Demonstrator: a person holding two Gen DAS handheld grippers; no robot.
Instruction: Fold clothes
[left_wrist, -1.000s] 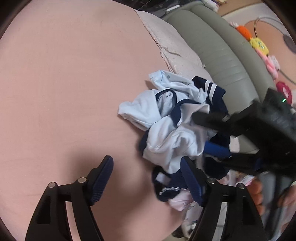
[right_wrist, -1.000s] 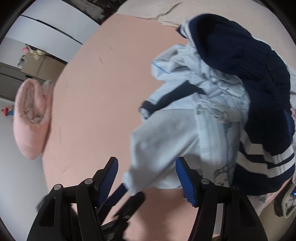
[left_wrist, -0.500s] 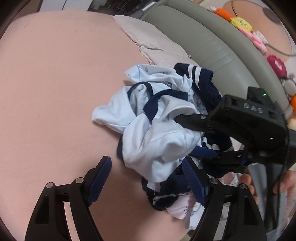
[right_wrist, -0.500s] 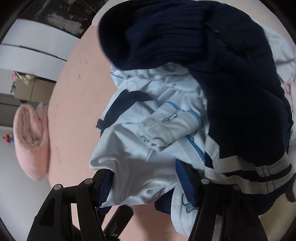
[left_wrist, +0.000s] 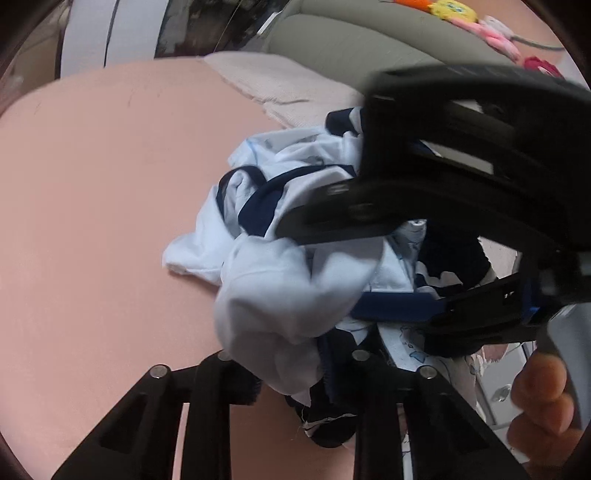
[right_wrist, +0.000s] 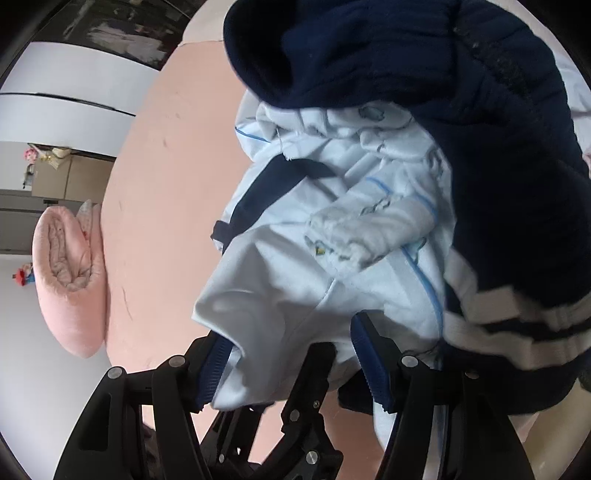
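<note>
A crumpled pile of clothes lies on a pink sheet (left_wrist: 92, 221). On top is a pale blue shirt with navy trim (left_wrist: 288, 295) (right_wrist: 295, 288). Beside and over it lies a navy knit with white stripes (right_wrist: 480, 147). My left gripper (left_wrist: 288, 373) is at the pile's near edge, and its jaws are closing, with a bunch of the pale blue shirt pinched between them. My right gripper (right_wrist: 291, 358) (left_wrist: 321, 269) reaches in from the right. Its jaws stand wide and the same shirt's cloth fills the gap loosely. A person's hand (left_wrist: 539, 406) holds its handle.
A rolled pink pillow (right_wrist: 66, 266) lies at the sheet's far edge. A beige cover (left_wrist: 288, 85) and a grey padded headboard (left_wrist: 332, 40) border the pile, with soft toys (left_wrist: 454, 11) behind. The sheet to the left of the pile is bare.
My left gripper moved in onto the pile and its jaws narrowed onto the pale blue shirt. My right gripper came lower and closer over the clothes, and its jaws kept their width.
</note>
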